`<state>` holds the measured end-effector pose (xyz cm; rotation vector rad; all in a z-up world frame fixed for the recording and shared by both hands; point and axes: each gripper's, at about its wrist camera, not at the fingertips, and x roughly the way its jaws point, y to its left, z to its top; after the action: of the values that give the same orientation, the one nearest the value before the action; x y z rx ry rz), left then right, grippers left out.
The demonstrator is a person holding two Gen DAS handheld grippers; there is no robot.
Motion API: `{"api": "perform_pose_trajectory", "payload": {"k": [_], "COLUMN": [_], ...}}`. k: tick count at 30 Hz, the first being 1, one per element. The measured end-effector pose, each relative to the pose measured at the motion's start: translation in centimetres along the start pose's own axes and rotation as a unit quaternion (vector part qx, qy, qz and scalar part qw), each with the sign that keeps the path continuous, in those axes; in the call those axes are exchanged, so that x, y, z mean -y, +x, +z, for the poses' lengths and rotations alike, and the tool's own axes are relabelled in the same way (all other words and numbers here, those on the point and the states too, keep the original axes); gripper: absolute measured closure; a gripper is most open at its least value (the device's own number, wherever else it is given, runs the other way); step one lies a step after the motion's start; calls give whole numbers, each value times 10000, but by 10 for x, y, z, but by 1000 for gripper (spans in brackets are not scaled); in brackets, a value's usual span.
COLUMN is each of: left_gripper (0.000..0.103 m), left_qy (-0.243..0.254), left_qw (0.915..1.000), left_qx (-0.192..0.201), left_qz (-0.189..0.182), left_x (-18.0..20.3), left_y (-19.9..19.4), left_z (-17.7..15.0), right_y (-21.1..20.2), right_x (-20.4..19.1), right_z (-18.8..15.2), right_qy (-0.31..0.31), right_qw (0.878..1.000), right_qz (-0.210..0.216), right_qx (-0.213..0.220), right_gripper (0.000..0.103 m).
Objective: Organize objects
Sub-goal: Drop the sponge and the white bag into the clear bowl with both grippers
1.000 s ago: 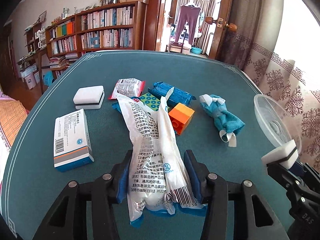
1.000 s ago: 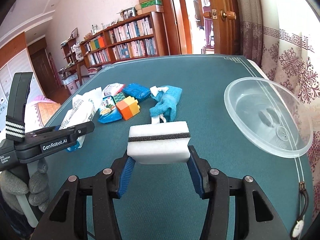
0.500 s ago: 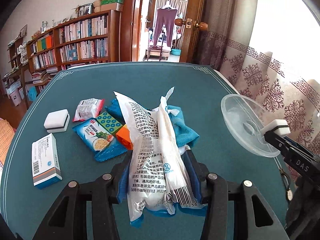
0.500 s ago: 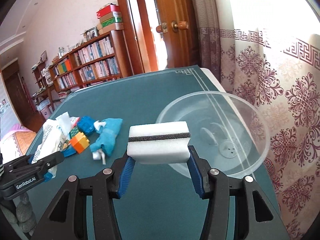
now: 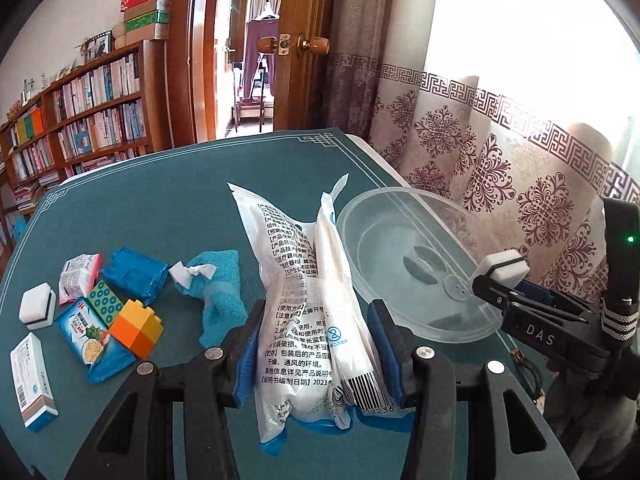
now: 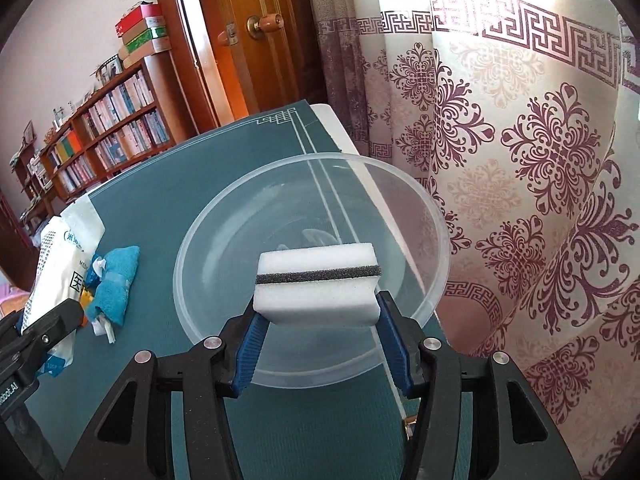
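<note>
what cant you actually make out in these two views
- Right wrist view: whether the sponge has left the right tool's opening pads; its underside hides the contact.
- Left wrist view: the lower end of the white packet in the left tool, hidden behind the fingers.
- Left wrist view: print on the small box, too small.

Printed in white on the black body of the right gripper [image 5: 505,276]: "DAS". On the white medical pouch [image 5: 308,304]: dense Chinese text, "2021" in the bottom line, "2236" under a barcode. Elsewhere, print too small to read.
</note>
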<state>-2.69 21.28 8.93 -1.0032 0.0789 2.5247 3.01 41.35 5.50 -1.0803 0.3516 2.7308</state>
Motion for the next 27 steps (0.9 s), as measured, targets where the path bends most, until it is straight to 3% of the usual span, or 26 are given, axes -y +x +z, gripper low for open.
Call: {"api": "perform_pose_trajectory", "payload": {"k": [2,21,25,27], "left_gripper": [50,50,35,34], "left_qy": [42,457,346,289], "left_qw": [10000,9970,9981,9985], "left_qx": [-11,-147,-19,-3], "left_qz": [-81,-610,-518,-472], "left_x": [6,47,41,36], "left_y": [6,65,65,63], "left_z": [6,40,46,46], "right_y": [0,2,3,3], "right_x": [2,14,15,15], "right_z": [1,5,5,5], "right_qy": [33,137,149,146], "right_qw": [10000,9995,9995,9995], "right_qz": [3,-238,-252,-249], "right_qx": [23,150,150,155], "right_gripper": [39,39,39,39]}}
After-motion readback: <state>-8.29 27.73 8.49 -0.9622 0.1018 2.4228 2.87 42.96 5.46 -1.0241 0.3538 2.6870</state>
